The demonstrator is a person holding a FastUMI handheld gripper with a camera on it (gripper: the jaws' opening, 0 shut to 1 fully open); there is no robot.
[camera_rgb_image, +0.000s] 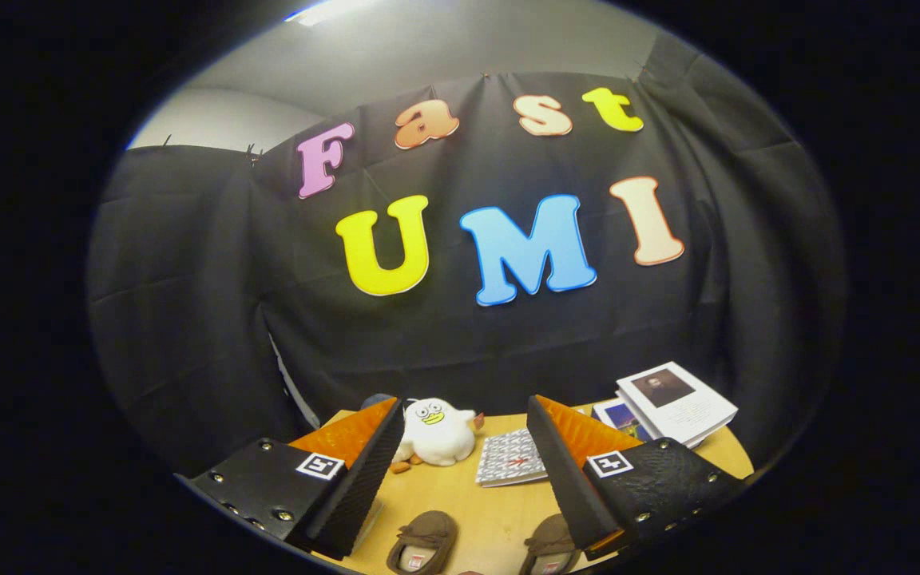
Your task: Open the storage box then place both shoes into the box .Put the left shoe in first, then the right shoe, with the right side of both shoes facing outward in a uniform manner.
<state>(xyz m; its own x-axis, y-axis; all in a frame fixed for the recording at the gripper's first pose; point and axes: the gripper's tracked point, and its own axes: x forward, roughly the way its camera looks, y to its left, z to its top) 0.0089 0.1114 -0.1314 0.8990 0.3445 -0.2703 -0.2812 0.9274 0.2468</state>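
Note:
Two brown slippers lie on the wooden table (492, 511), low between my fingers: one slipper (424, 541) nearer the left finger, the other slipper (549, 547) partly hidden by the right finger. My gripper (466, 411) is held above the table, open, with nothing between its fingers. I see no part of a storage box that I can tell for sure.
A white plush duck (436, 433) sits on the table just beyond the left fingertip. A patterned booklet (512, 458) lies between the fingers. A stack of books (672, 403) rests at the table's far right. Black cloth walls close in behind.

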